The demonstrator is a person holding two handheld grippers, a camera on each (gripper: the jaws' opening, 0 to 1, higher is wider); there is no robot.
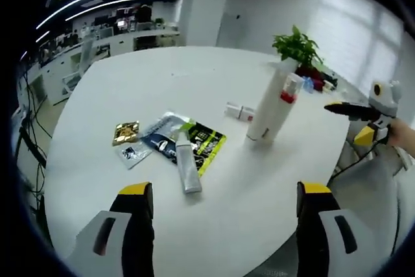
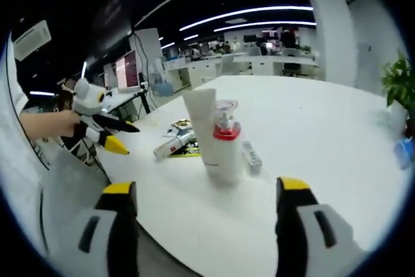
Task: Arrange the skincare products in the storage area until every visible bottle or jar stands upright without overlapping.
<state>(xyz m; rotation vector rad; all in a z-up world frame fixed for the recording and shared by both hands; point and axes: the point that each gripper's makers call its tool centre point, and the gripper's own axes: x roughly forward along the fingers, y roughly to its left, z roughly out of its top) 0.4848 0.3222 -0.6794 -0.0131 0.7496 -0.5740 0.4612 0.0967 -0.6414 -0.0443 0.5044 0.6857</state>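
Two products stand upright and touching near the counter's (image 1: 117,89) middle: a tall white tube (image 1: 268,107) and a pump bottle with a red collar (image 2: 225,147). One grey tube (image 1: 187,167) lies flat, overlapping a black-and-green sachet (image 1: 209,146), and is judged the item left to stand up. It looks light and soft-walled, so a hard squeeze would likely dent it; the firmer end near its green cap (image 1: 186,126) is the safer place to grip. A small white container (image 1: 240,111) also lies on its side behind the tall tube. Left gripper (image 1: 224,202) and right gripper (image 2: 204,199) both have jaws spread wide, holding nothing. Left gripper view shows the loose sachets, among them a gold packet (image 1: 126,132), and a potted plant (image 1: 299,48); right gripper view reveals the pump head.
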